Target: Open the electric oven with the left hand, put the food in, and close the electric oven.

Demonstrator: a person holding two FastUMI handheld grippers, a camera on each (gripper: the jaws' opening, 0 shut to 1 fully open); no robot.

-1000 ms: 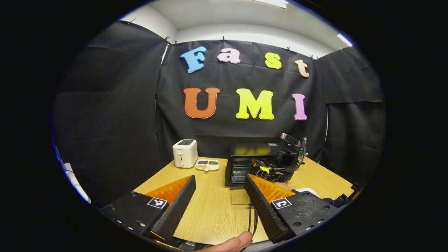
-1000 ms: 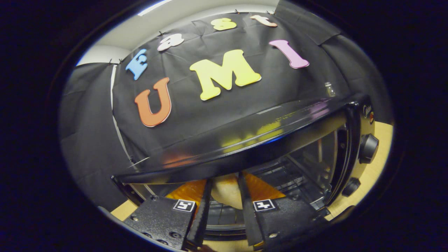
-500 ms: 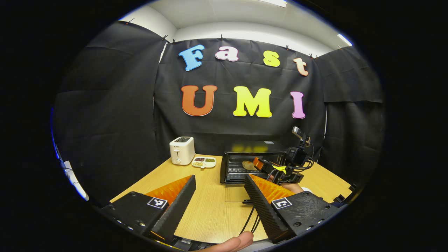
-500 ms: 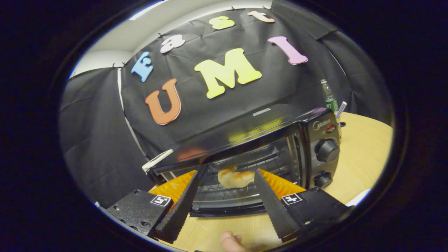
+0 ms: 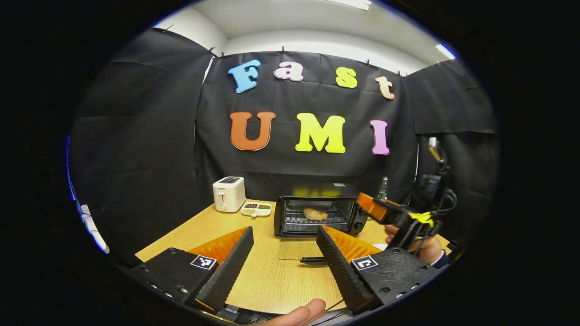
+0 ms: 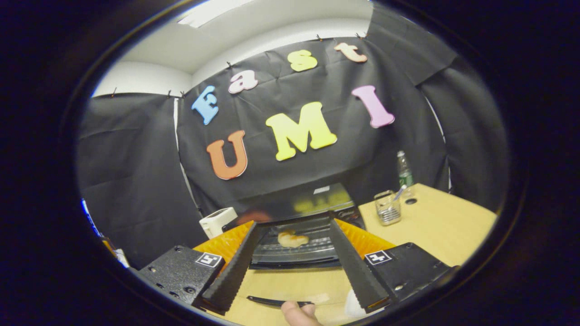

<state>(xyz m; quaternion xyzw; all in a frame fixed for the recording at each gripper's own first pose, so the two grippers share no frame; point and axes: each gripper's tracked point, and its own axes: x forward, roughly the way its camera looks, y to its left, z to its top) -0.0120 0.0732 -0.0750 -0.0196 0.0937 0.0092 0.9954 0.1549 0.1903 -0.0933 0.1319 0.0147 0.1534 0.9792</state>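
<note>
Plainly, both sets of jaws stand apart and hold nothing. The left gripper [image 5: 283, 267] hovers low over the bench [image 5: 272, 280], aimed at the electric oven [image 5: 315, 209] at 12 o'clock. Its door [image 5: 312, 259] lies open, food [image 5: 314, 213] on the rack. At 3 o'clock, a hand [image 5: 423, 246] holds the right gripper [image 6: 294, 271] raised.

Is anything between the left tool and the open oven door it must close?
Nothing visible: bare table lies between the open left tool and the lowered door of the oven; the bread sits inside.
</note>
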